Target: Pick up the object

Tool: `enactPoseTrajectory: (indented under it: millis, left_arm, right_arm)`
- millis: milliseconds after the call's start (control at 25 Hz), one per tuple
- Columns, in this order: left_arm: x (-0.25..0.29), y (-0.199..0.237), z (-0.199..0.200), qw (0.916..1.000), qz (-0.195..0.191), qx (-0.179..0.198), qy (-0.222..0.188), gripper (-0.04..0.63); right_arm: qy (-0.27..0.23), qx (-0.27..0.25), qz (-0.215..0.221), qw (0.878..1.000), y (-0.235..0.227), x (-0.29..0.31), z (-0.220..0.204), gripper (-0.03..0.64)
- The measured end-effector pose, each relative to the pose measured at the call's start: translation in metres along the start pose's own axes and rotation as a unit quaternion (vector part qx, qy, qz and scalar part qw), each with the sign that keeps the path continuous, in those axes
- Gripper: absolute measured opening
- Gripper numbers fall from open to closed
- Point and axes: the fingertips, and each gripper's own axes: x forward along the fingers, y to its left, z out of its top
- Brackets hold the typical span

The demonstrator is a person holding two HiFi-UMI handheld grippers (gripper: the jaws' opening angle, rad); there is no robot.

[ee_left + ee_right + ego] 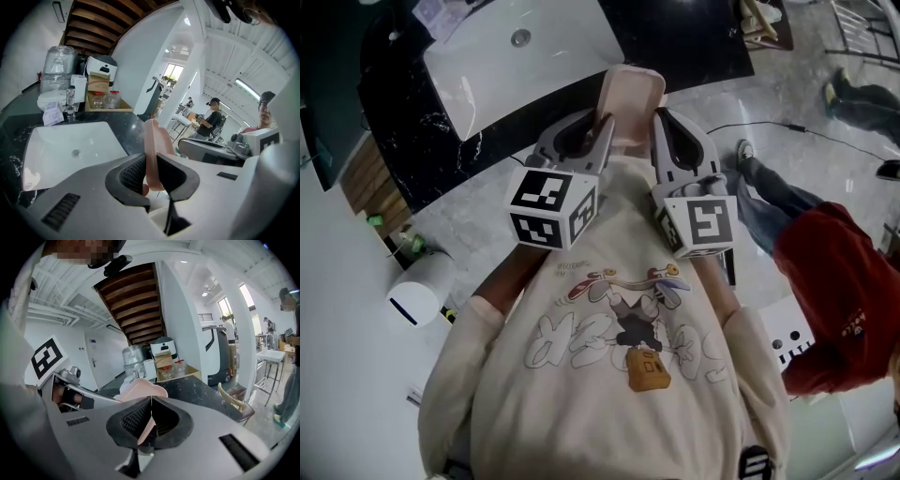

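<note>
Plainly, the left gripper [598, 131] is clamped on the left edge of the pink object [630, 98], which is held in the air between both tools, over the counter edge by the white sink [487, 66]. The right gripper [662, 120] pinches its right edge. Both bites look shallow — pulling the hands apart or twisting could let a rim slip out. The object is pale pink, smooth and thin-walled — a rounded, tray-like shell.

pale pink object [633, 98], white sink [567, 52], black speckled counter [394, 108].
</note>
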Motion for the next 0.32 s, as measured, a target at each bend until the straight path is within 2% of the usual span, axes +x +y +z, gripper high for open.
enactPoseTrajectory:
  millis: [320]
  left_arm:
    - [0.0025, 0.0063, -0.0001, 1.0, 0.004, -0.007, 0.002, 0.071]
  right_arm:
    - [-0.001, -0.004, 0.0, 1.0, 0.0006, 0.004, -0.0004, 0.018]
